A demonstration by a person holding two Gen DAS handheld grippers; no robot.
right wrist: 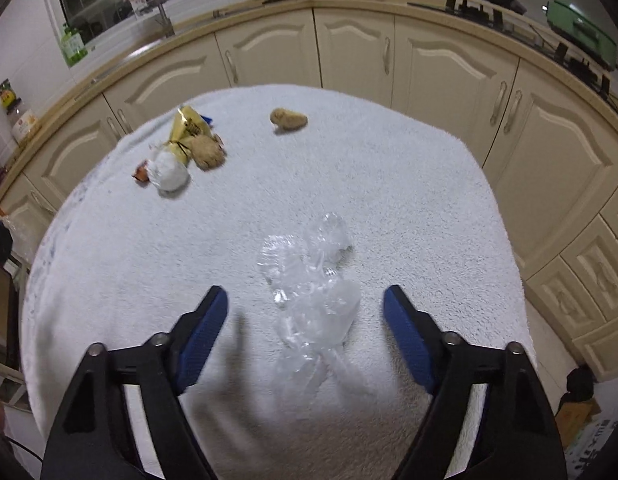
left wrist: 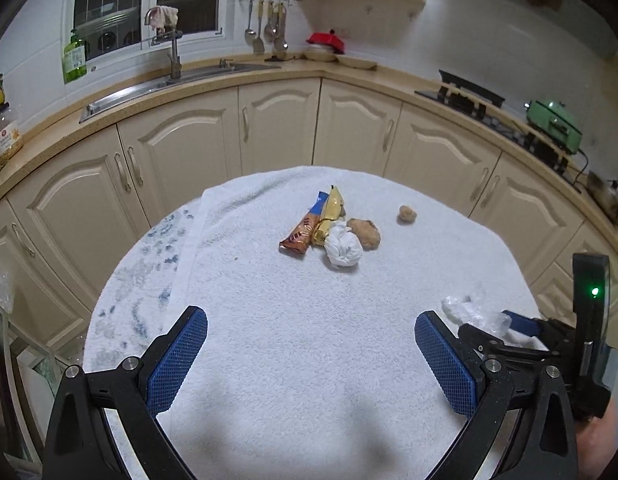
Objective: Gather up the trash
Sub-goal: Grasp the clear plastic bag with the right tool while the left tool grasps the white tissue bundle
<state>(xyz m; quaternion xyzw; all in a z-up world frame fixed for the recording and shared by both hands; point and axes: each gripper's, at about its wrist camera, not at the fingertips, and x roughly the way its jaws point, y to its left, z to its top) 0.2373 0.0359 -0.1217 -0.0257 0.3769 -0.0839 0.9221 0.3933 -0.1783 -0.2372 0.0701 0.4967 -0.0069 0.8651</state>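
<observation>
With your right tool (right wrist: 305, 312) spread around the clear plastic wrap (right wrist: 309, 276) on the counter (right wrist: 409, 200), not yet pinching, you should close fully; left tool (left wrist: 311, 340) gapes empty.

White towel (left wrist: 293, 344), blue blotches at edge; orange wrapper (left wrist: 299, 236); gold wrapper (left wrist: 329, 212); clear plastic bag (right wrist: 309, 280).

Surface: I see a white towel (right wrist: 389, 200).
Middle: clear plastic bag (right wrist: 309, 280).
Beyond bag: wrappers (left wrist: 317, 220), white wad (left wrist: 343, 248), brown lumps (left wrist: 365, 232).
</observation>
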